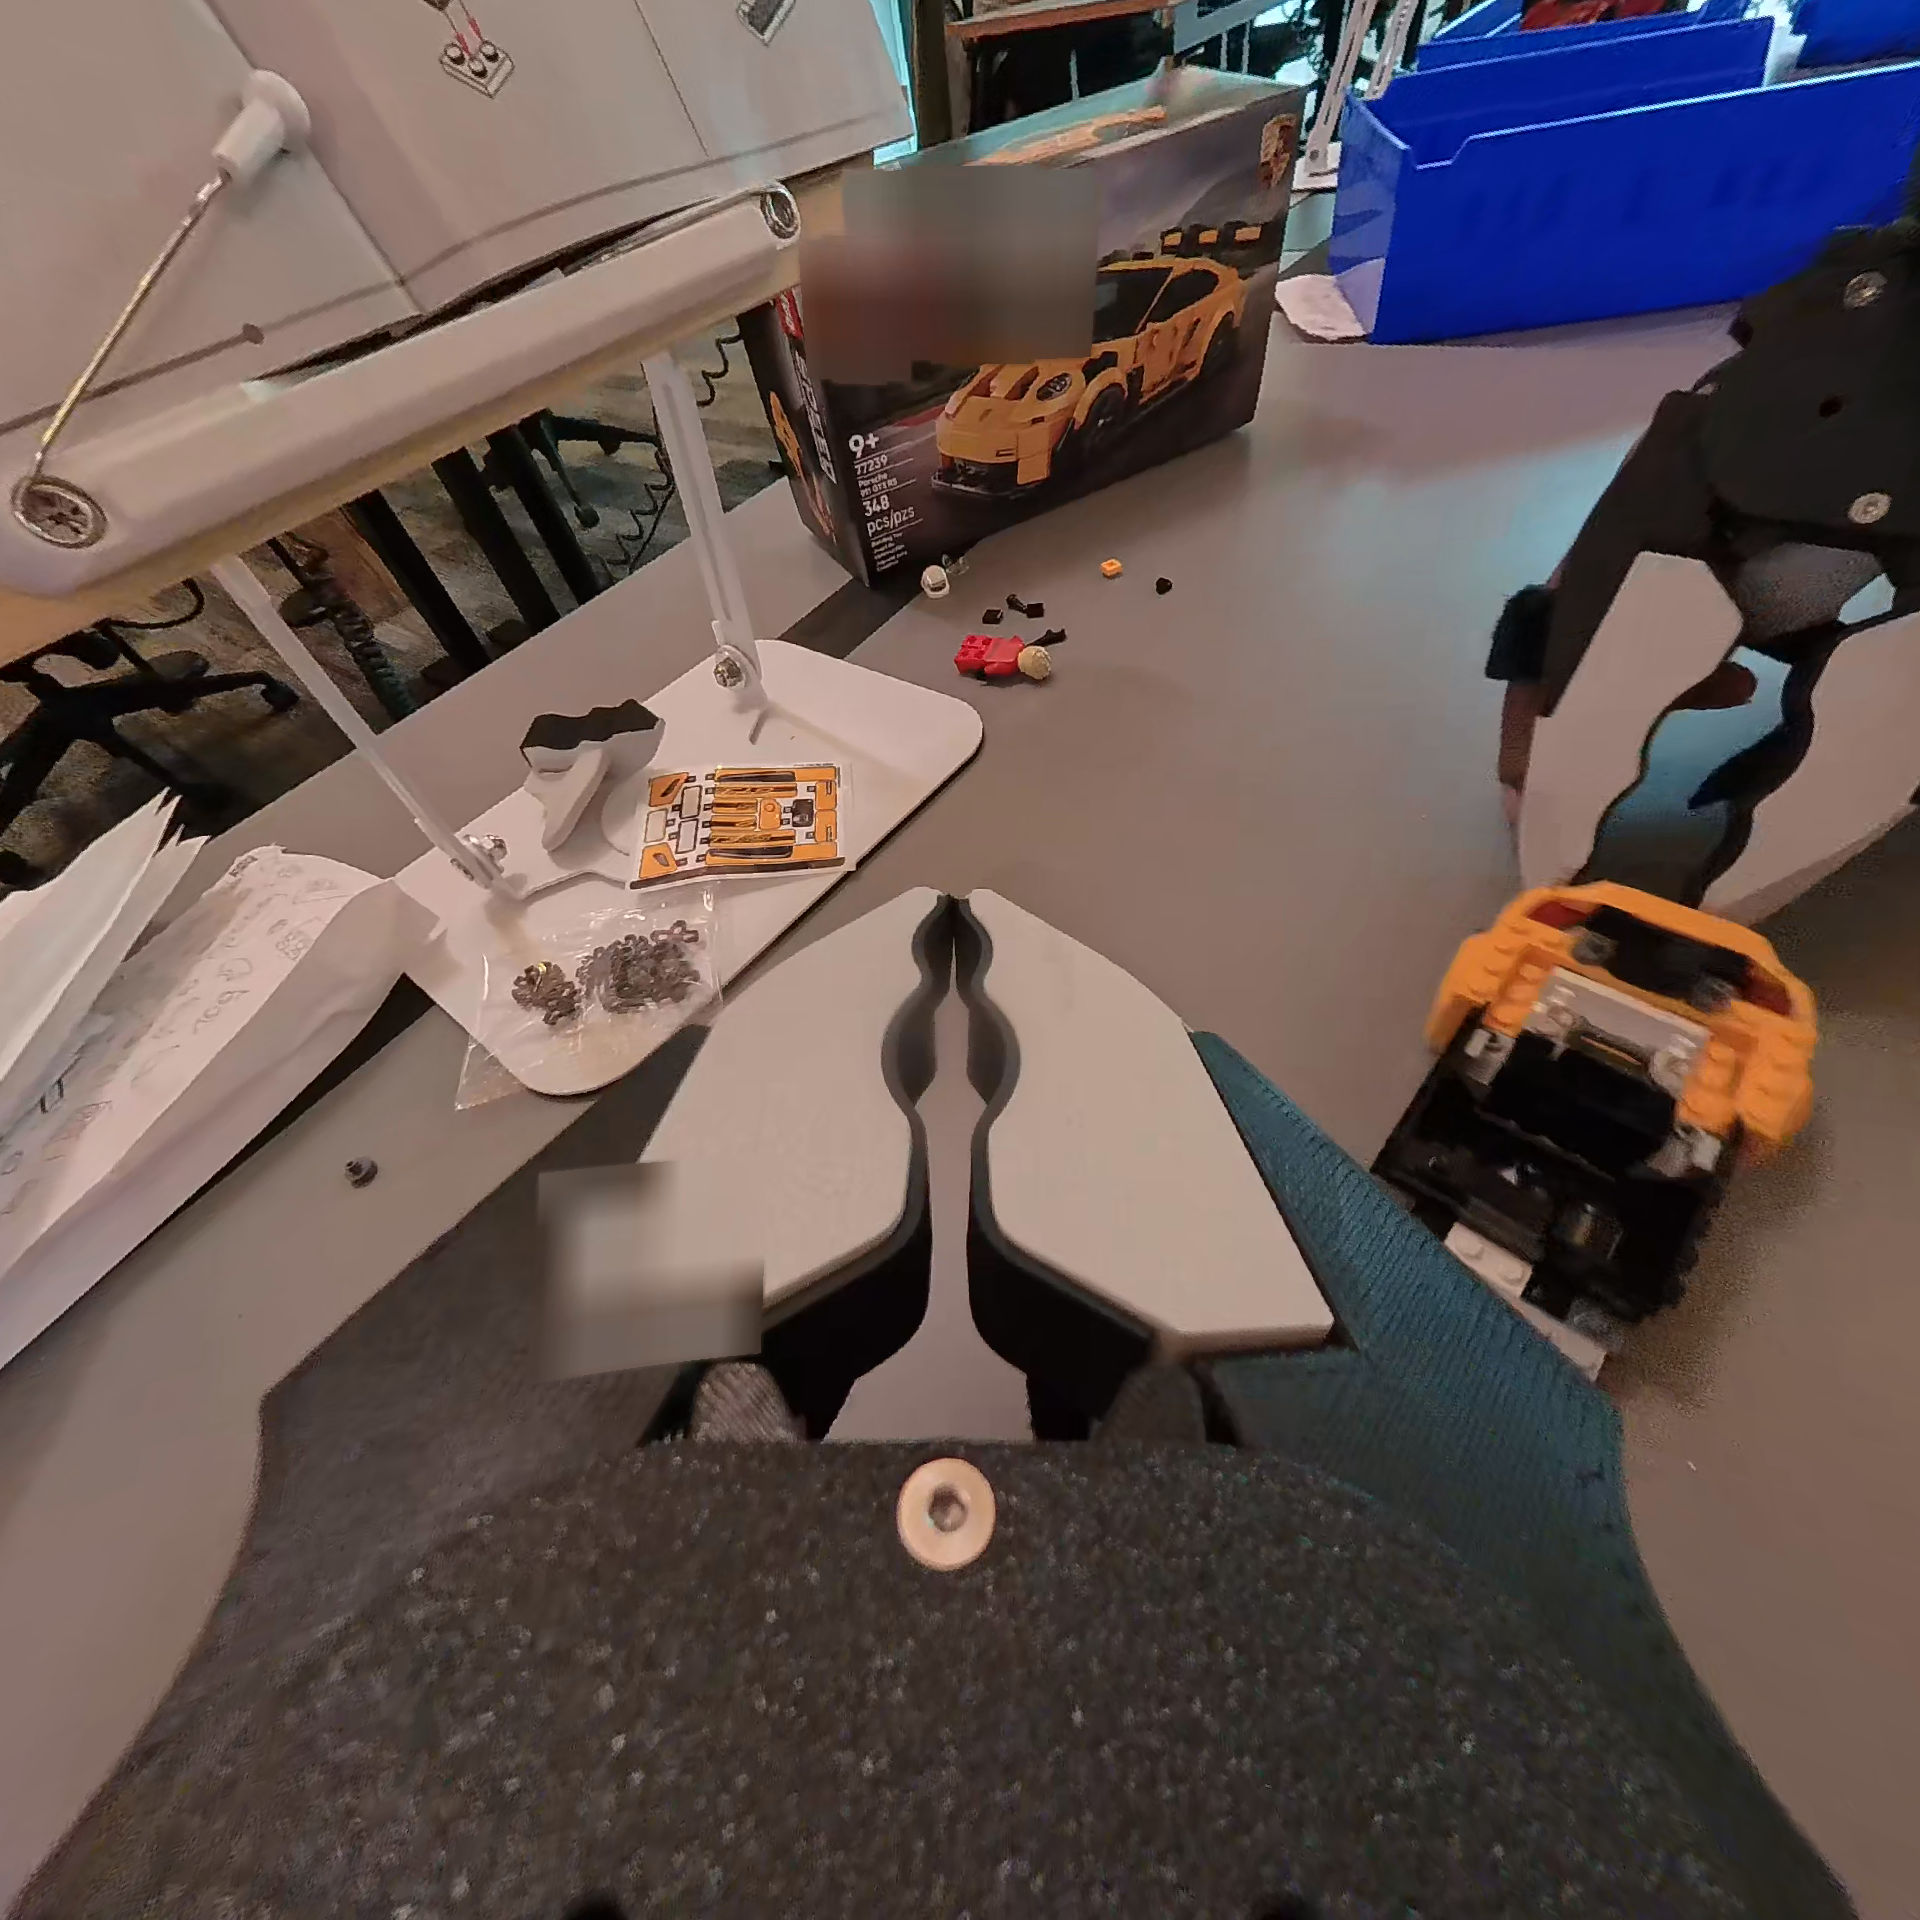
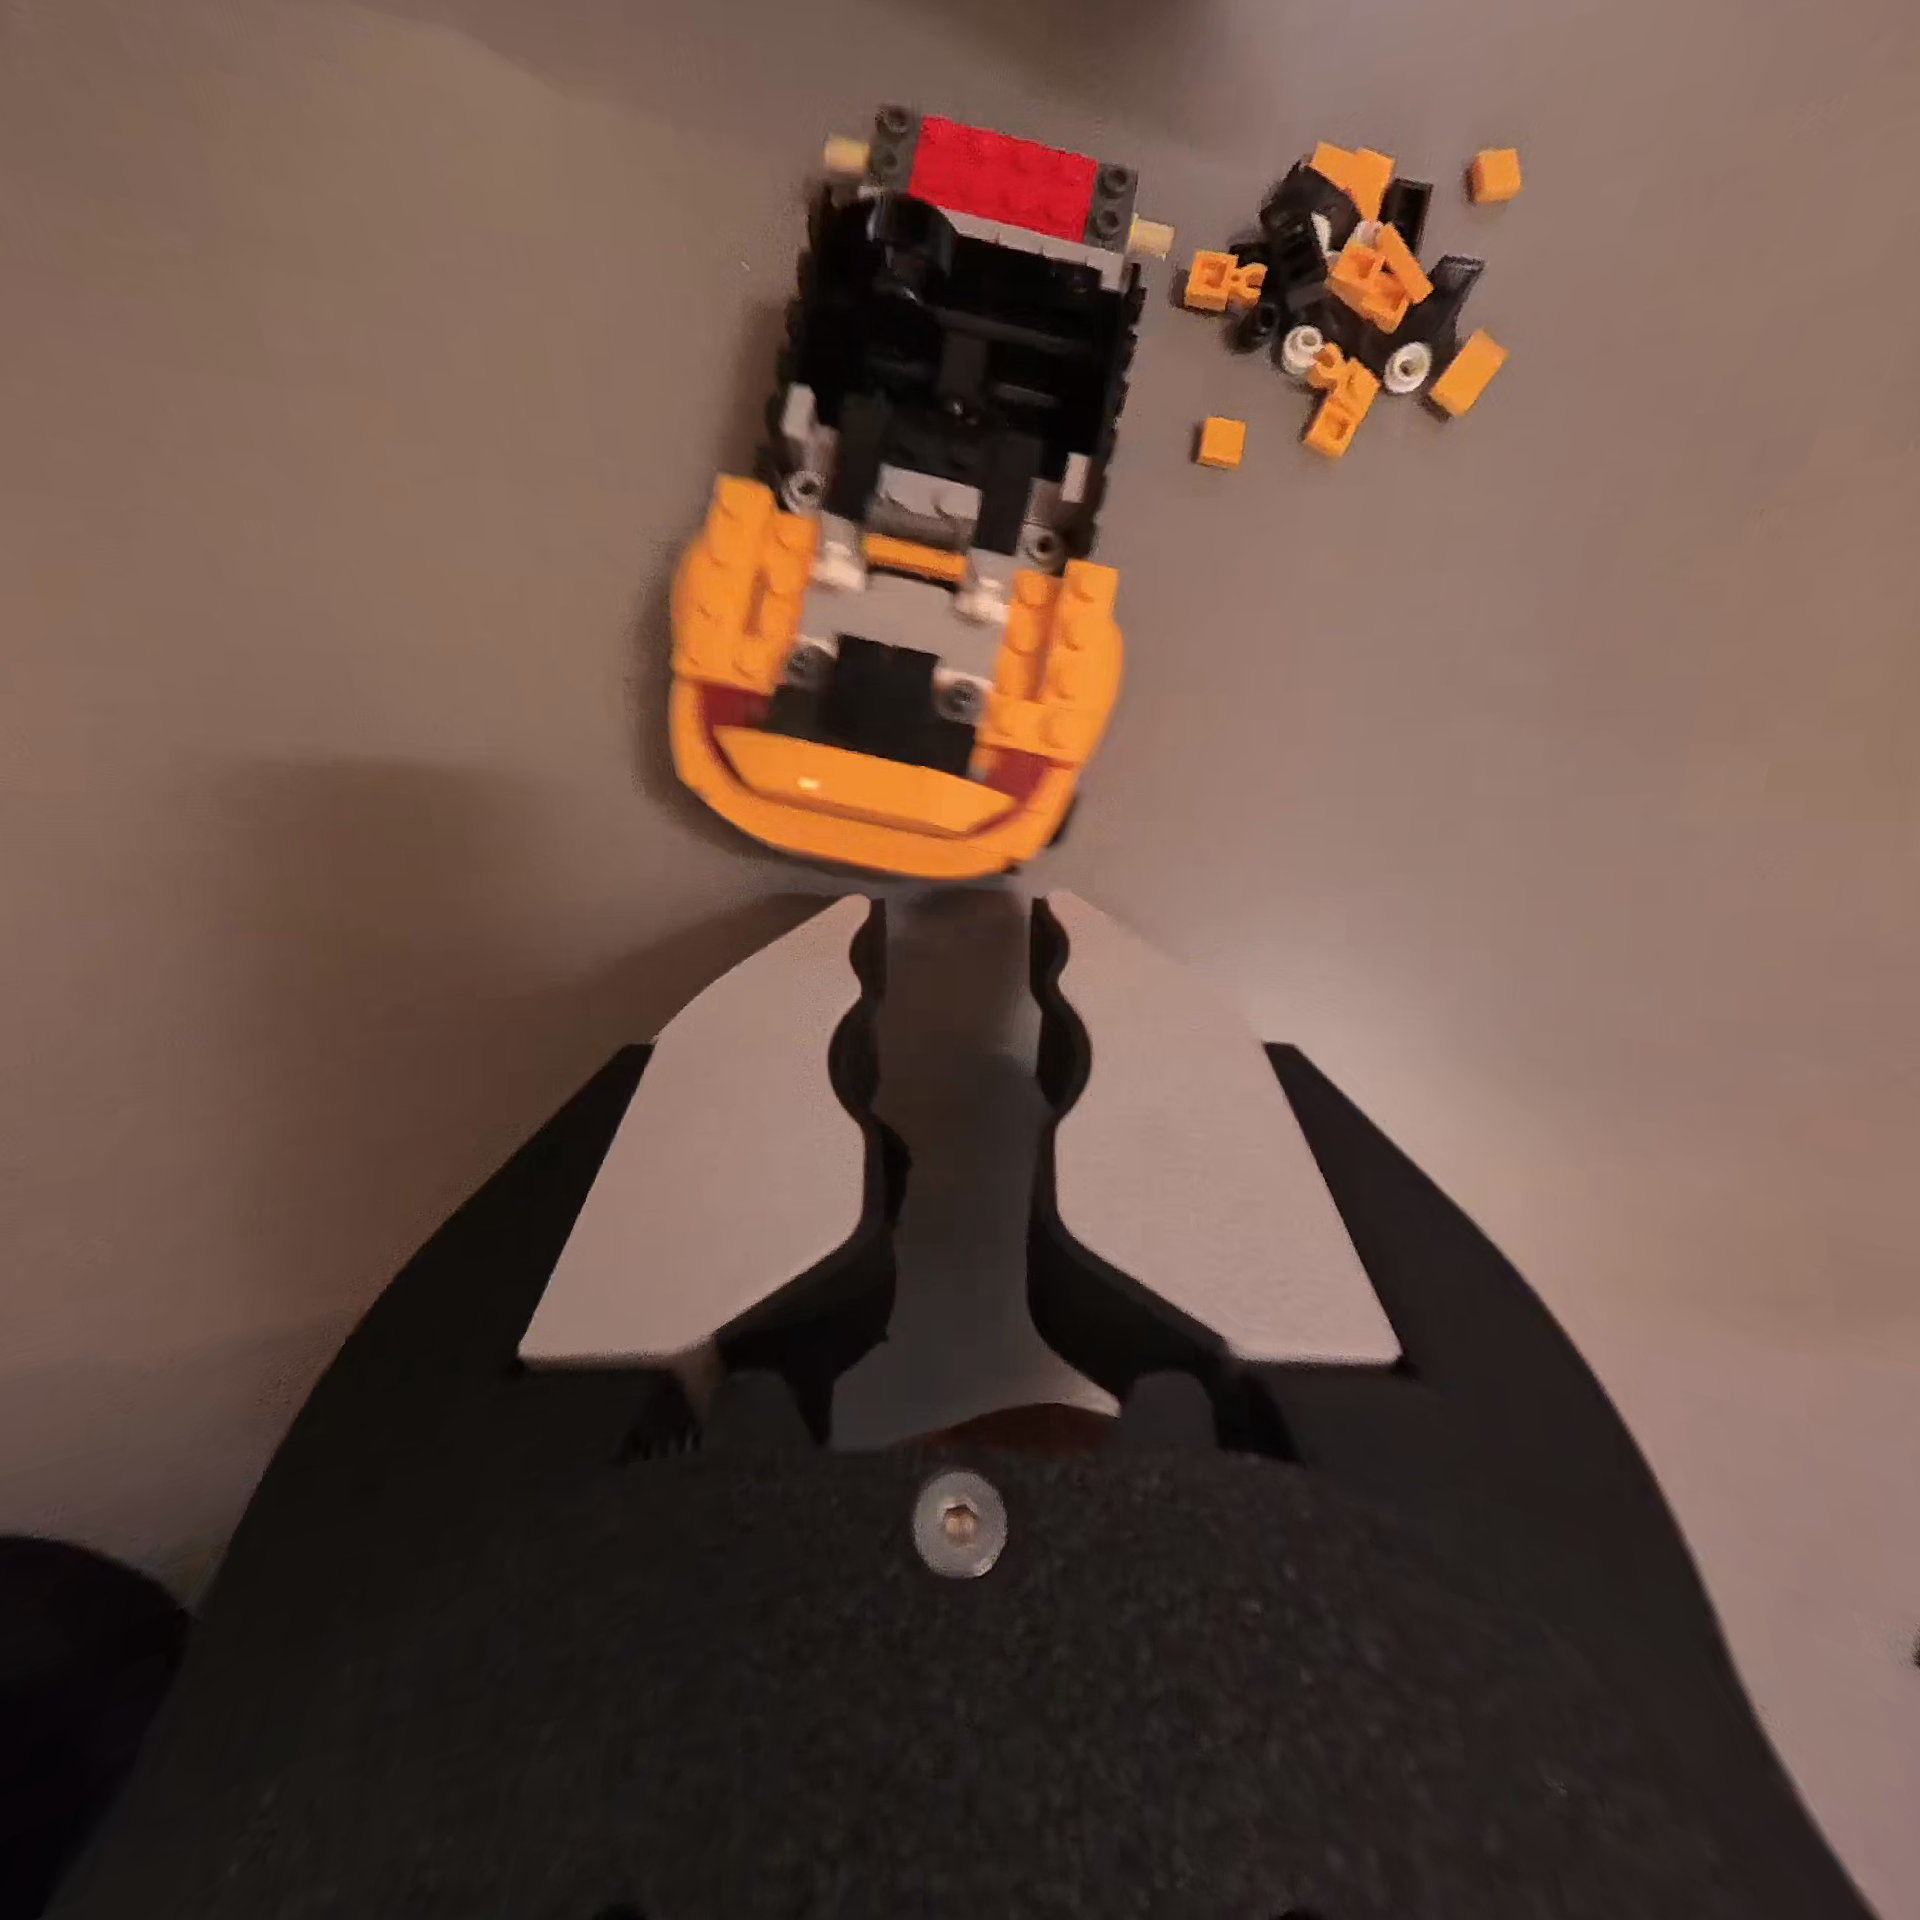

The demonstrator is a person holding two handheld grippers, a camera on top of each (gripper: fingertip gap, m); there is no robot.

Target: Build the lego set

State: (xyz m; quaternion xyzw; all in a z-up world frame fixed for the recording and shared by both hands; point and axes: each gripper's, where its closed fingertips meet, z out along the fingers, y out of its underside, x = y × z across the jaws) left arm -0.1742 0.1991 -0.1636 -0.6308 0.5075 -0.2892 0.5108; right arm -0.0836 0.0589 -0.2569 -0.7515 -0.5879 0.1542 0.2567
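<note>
Jaws of the left gripper (image 1: 951,902) are closed on nothing above the bench (image 1: 1195,790). Right gripper (image 2: 956,906) jaws stand slightly apart, empty, just before the half-built car (image 2: 914,540). Loose bricks (image 2: 1351,291) lie beside the car; the box (image 1: 1039,353) stands farther back.

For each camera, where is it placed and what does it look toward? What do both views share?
Left wrist view: sits on the left claw, shut, low over the grey table, facing the lego box and sticker sheet.
Right wrist view: sits on the right claw, open, looking down at the loose bricks.
Shared: the half-built orange car.
</note>
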